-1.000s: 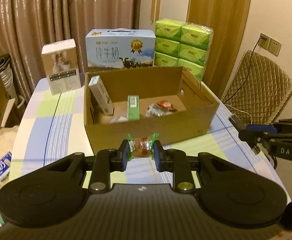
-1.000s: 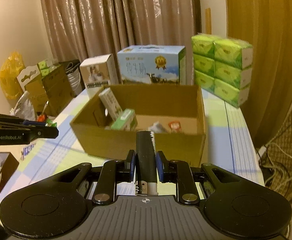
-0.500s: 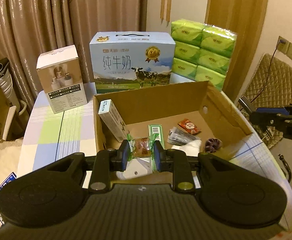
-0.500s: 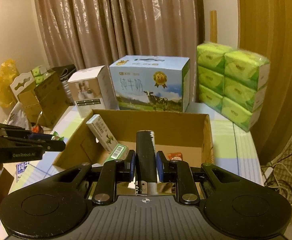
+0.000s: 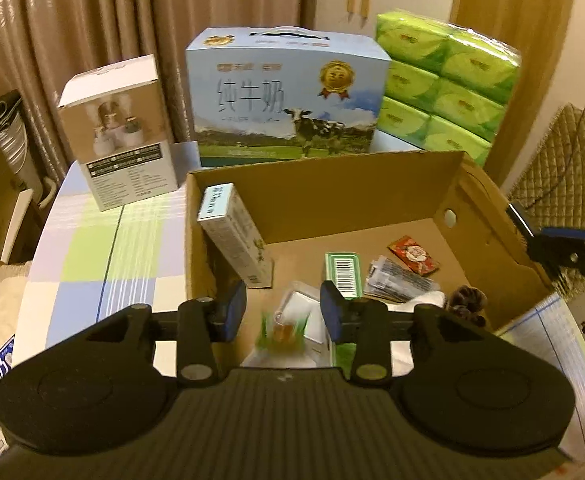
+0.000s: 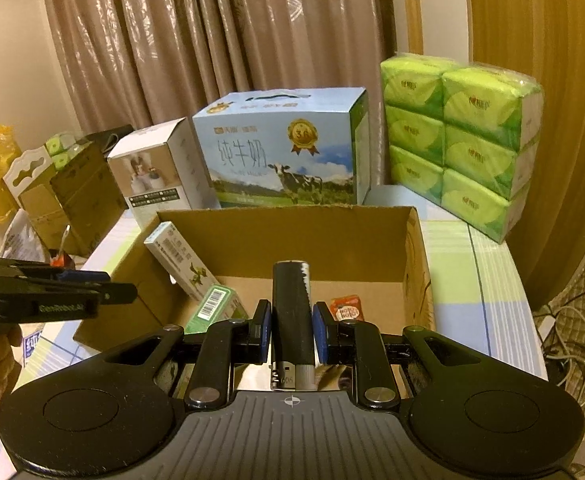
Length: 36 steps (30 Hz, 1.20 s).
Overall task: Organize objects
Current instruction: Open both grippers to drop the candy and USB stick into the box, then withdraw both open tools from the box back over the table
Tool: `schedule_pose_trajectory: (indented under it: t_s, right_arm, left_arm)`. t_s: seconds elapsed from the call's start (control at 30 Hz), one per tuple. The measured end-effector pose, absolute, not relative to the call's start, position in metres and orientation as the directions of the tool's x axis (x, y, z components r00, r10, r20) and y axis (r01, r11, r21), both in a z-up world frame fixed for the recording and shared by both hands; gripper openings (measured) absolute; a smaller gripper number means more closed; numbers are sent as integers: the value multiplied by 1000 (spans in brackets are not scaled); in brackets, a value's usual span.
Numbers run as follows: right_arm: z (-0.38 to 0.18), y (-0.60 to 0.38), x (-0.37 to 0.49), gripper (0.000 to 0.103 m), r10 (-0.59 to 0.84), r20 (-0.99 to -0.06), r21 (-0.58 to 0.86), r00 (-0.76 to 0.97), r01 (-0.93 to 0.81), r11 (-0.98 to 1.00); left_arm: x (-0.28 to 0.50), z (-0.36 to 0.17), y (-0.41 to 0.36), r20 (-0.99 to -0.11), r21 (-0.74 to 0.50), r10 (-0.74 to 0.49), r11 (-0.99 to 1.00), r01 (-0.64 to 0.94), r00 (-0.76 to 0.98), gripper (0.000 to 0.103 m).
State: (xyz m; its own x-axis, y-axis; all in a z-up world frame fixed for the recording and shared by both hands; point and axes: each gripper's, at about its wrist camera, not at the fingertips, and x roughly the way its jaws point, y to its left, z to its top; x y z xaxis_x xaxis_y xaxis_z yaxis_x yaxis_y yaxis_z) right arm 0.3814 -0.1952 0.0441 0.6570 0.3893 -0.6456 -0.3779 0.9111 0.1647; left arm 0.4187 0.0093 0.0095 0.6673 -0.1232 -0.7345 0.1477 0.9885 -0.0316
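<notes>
A: Start with the box (image 5: 372, 196). It sits mid-table, open top, with both grippers over its near edge.

B: And the left gripper (image 5: 283, 306)? Its jaws have just been opening, and the pads stand clear of the candy (image 5: 282, 330), which is a blur just below and between them, over the near left of the box floor. I think it is dropping, though the smear makes that hard to swear to.

A: So the left holds nothing now. What about the right gripper (image 6: 291, 332)?

B: Clamped shut on the lighter (image 6: 292, 312). Its long axis runs straight out along the fingers toward the far wall of the box, metal cap nearest the camera.

A: Then what counts is where the lighter hangs over the box.

B: It hangs inside the near wall, over the right half of the floor (the red packet (image 6: 346, 310) lies just right of it). The green carton (image 6: 212, 306) is to its left. Letting go there should probably land it between them.
</notes>
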Motion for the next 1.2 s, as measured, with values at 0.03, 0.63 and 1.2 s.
schedule_pose_trajectory:
  t_s: [0.03,0.63,1.2]
  right_arm:
    - [43,-195,381,19,388,-647,164,657,-377,912]
    - [42,-194,395,24,448,-599,243,663,-383,891]
    - [45,-235,327,72,429,-597,304,678,-304,903]
  left_arm:
    - [418,9,11,-732,-35,-127,988,149,670,35]
    - [402,20,16,-710,-31,-133,987,158,692,35]
    - [332,25,13,-676,-57,-140,989,138,723,81]
